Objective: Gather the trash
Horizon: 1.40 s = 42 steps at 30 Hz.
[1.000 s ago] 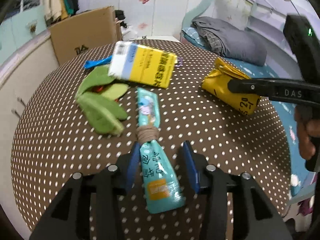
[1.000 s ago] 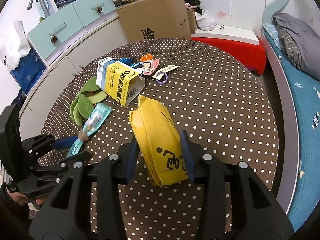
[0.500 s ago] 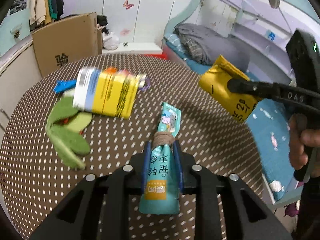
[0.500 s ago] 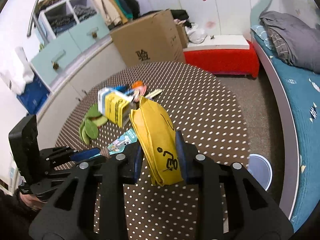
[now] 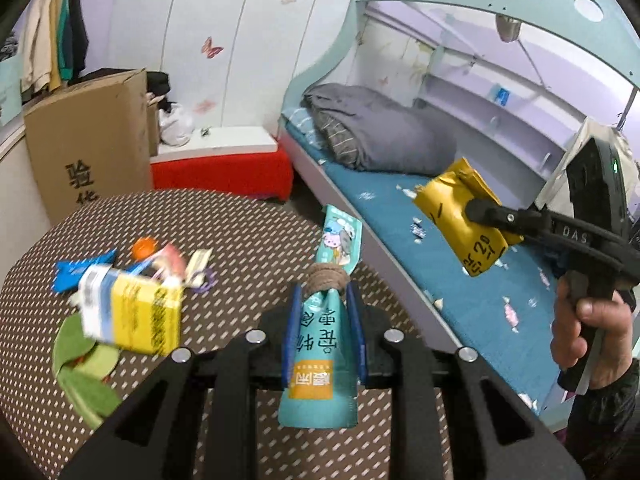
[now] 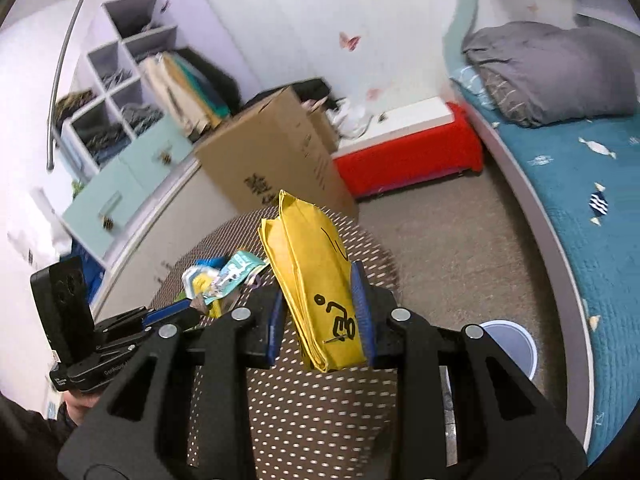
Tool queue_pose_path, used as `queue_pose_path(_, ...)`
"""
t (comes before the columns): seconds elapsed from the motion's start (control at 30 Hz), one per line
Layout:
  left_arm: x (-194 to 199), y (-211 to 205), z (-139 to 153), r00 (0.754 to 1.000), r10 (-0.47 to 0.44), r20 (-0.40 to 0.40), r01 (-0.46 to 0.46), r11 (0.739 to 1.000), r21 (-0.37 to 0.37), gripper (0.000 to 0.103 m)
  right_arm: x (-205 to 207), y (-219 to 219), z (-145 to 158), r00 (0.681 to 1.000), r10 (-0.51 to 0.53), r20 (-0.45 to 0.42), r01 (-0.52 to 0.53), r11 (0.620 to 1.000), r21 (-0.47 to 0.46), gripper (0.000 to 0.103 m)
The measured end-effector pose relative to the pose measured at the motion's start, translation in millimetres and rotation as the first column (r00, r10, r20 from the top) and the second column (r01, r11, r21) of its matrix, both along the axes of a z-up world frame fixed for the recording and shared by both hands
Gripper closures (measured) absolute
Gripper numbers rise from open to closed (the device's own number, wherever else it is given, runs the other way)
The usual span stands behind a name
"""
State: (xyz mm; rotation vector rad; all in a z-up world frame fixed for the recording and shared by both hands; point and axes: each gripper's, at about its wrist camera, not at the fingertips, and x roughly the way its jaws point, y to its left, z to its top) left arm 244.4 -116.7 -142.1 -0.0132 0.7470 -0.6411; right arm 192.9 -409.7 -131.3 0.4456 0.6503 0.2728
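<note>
— Brown cloth with white dots covers the round table below my jaws; what else is around you?

— Beyond my tips there is a cardboard box, a red bench past it, and a bed with a blue cover and a grey quilt off to my right.

— What are you carrying?

— My left gripper is clamped on a teal pouch, blue pads pressed on both its sides. It has a brown cord wound round its neck, just past my fingertips, and the printed top flap sticks out ahead. The pouch hangs clear of the table.

— And the other one?

— My right gripper is squeezed shut on a folded yellow bag with black marks, which stands up between my fingers and is lifted off the cloth. From my left camera I see that bag held out over the bed's edge, to the right of my left jaws.

— Anything left on the table?

— To the left of my left jaws, a yellow and white carton lies on its side, blurred. Green leaf-shaped pieces sit nearer me than it, and a blue wrapper with small bright scraps lies beyond it. A round blue bin sits on the floor, low to the right of my right jaws.
</note>
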Motion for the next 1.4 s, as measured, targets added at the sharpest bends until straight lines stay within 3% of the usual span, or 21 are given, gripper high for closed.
queue_pose_path(0.23,13,-45,12,0.999,-0.052,0.009,0.052,0.998,-0.044,0.081,-15,-61,3,0.988,-0.155,0.009,0.155,0.987,0.040,0.073)
queue_pose_path(0.43,28,-88,8,0.995,-0.092,-0.026,0.090,0.994,-0.058,0.081,-18,-104,-14,0.964,-0.264,-0.031,0.265,0.962,0.060,0.073)
queue_pose_path(0.63,40,-135,-5,0.989,-0.125,-0.072,0.122,0.992,-0.043,0.081,-8,-135,-46,0.937,-0.335,-0.099,0.343,0.937,0.070,0.073)
queue_pose_path(0.83,49,-185,-30,0.979,-0.157,-0.127,0.160,0.987,0.015,0.081,12,-161,-101,0.903,-0.369,-0.220,0.399,0.910,0.114,0.073)
queue_pose_path(0.9,52,-201,-40,0.976,-0.164,-0.144,0.171,0.984,0.040,0.081,20,-169,-125,0.891,-0.370,-0.262,0.412,0.902,0.129,0.067)
queue_pose_path(0.97,55,-217,-50,0.972,-0.171,-0.162,0.184,0.981,0.067,0.081,27,-176,-150,0.873,-0.375,-0.311,0.436,0.887,0.155,0.039)
queue_pose_path(1.0,56,-223,-56,0.970,-0.173,-0.172,0.189,0.979,0.081,0.081,30,-180,-163,0.865,-0.373,-0.334,0.445,0.879,0.170,0.036)
queue_pose_path(1.17,64,-255,-87,0.956,-0.183,-0.228,0.220,0.964,0.148,0.081,27,-195,-199,0.826,-0.386,-0.410,0.500,0.838,0.218,0.031)
queue_pose_path(1.4,73,-286,-123,0.934,-0.206,-0.292,0.273,0.939,0.210,0.081,-2,-212,-179,0.830,-0.425,-0.361,0.516,0.830,0.211,0.025)
